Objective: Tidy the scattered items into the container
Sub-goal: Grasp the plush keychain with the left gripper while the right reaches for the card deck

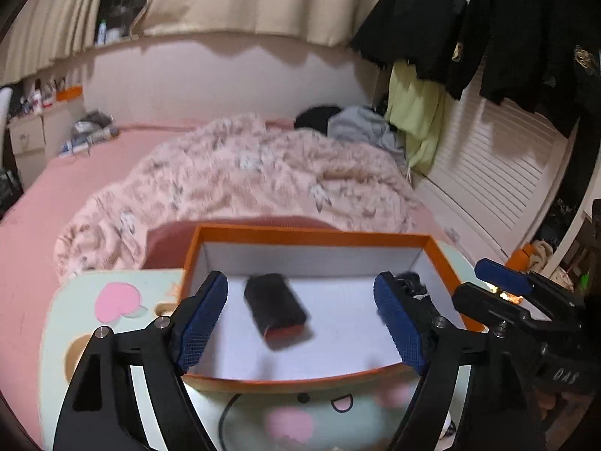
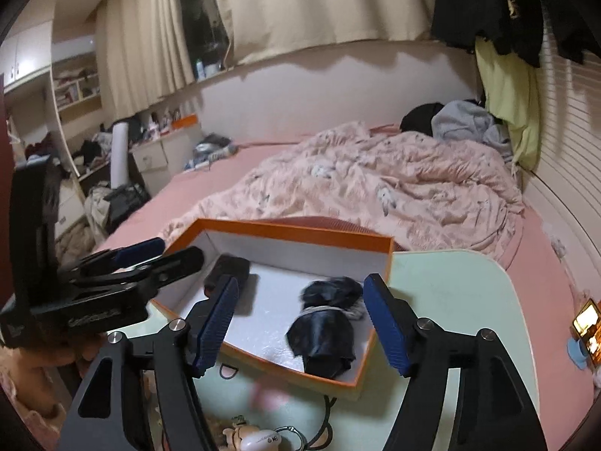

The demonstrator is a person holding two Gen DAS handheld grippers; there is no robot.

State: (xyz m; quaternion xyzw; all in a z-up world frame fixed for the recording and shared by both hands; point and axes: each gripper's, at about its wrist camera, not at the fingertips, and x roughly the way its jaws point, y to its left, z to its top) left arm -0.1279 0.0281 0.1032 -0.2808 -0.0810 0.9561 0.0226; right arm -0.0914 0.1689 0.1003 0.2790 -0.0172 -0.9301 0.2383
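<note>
An orange box with a white inside (image 1: 308,236) (image 2: 296,230) sits on a pale green bed table (image 1: 112,293) (image 2: 450,285). A black case with a red end (image 1: 276,304) (image 2: 227,270) lies in its left part. A black bundled cloth item (image 2: 323,323) lies in its right part, partly hidden behind my left finger (image 1: 407,282). My left gripper (image 1: 300,323) is open and empty above the box's near edge. My right gripper (image 2: 300,327) is open and empty over the bundle. Each gripper also shows at the side of the other's view.
A small figurine keychain with a ring (image 2: 255,438) and a dark cord (image 2: 326,413) lie on the table in front of the box. Behind is a bed with a pink quilt (image 1: 244,173). Clothes hang at the right (image 1: 488,37). Cluttered shelves stand at the left (image 2: 75,112).
</note>
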